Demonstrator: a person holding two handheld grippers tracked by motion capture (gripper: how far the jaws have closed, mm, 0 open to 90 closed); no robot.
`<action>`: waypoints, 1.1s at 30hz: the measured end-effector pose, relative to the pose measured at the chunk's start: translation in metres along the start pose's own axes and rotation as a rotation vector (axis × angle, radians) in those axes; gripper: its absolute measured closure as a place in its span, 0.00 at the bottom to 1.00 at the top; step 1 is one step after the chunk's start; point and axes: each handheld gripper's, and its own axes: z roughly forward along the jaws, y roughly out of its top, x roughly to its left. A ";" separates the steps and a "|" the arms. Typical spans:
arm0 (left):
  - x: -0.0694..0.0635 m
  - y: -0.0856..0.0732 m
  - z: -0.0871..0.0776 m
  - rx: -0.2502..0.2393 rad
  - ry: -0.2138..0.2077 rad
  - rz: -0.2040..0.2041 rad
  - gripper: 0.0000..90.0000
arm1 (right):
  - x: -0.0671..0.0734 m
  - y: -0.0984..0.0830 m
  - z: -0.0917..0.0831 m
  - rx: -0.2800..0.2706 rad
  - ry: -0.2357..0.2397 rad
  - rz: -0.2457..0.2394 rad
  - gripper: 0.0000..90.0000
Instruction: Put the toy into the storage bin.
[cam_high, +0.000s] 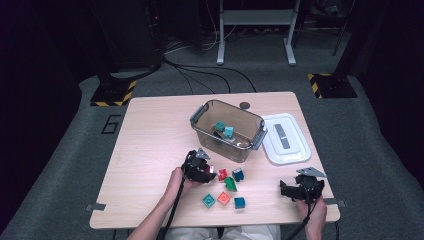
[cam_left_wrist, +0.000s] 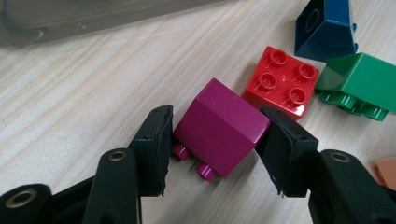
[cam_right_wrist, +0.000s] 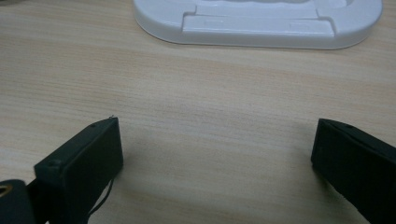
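at the table's near edge, right gripper (cam_high: 283, 189) resting with jaws spread wide over bare wood, nothing between them. farther in, left gripper (cam_left_wrist: 217, 135) clamped on a magenta duplo brick (cam_left_wrist: 219, 125) lying tilted on the table (cam_left_wrist: 93, 102), just beside a red brick (cam_left_wrist: 281, 81). beyond, green brick (cam_left_wrist: 357, 79), dark blue brick (cam_left_wrist: 324, 30), then the clear bin (cam_high: 227, 131) and white lid (cam_right_wrist: 261, 21).

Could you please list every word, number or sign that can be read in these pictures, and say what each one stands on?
"6": a large dark outlined numeral on the grey floor, left of the table.
Yellow-and-black hazard stripes, a sign without words, on the two black stand bases on the floor.
The bricks, such as the magenta brick, the clear bin and the white lid bear no text that can be read.
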 end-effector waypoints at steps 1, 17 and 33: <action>0.000 -0.001 -0.001 -0.003 0.008 0.001 0.53 | 0.000 0.000 0.000 0.000 0.000 0.000 0.02; 0.005 -0.007 -0.010 -0.027 0.028 -0.015 0.65 | 0.000 0.000 0.000 0.000 0.000 0.000 0.02; 0.013 0.005 -0.049 -0.058 0.069 0.007 0.65 | 0.000 0.000 0.000 0.000 0.000 0.000 0.02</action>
